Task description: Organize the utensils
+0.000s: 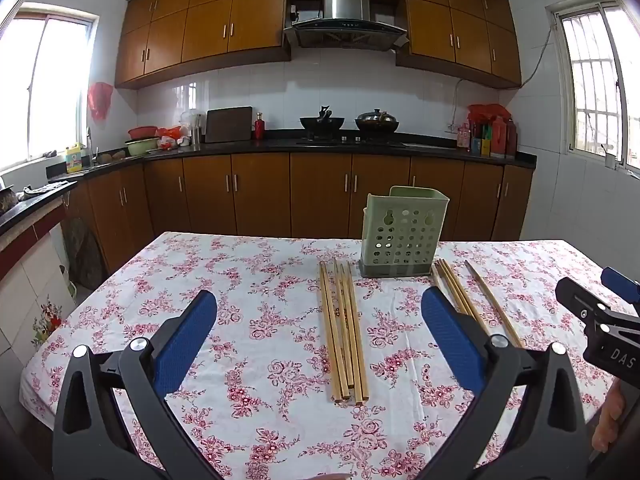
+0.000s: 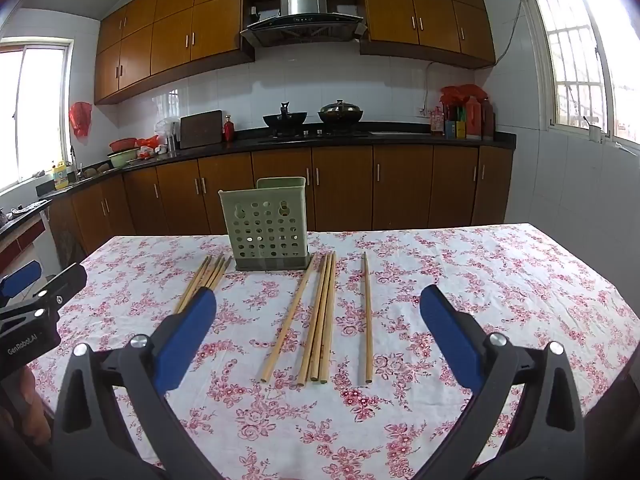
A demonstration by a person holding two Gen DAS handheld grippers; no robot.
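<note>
Left wrist view: both grippers [image 1: 319, 326] [image 2: 318, 320] gape empty over chopsticks [image 1: 343, 332] lying before the holder [image 1: 402, 236] at the table's [image 1: 240, 400] far edge.

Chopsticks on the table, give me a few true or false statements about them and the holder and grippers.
1. The green holder stands upright on the floral tablecloth. True.
2. The holder has chopsticks in it. False: none show in it.
3. One single chopstick lies apart, right of the right group. True.
4. The right gripper holds a chopstick. False: open, empty.
5. The left gripper is shut. False: wide open.
</note>
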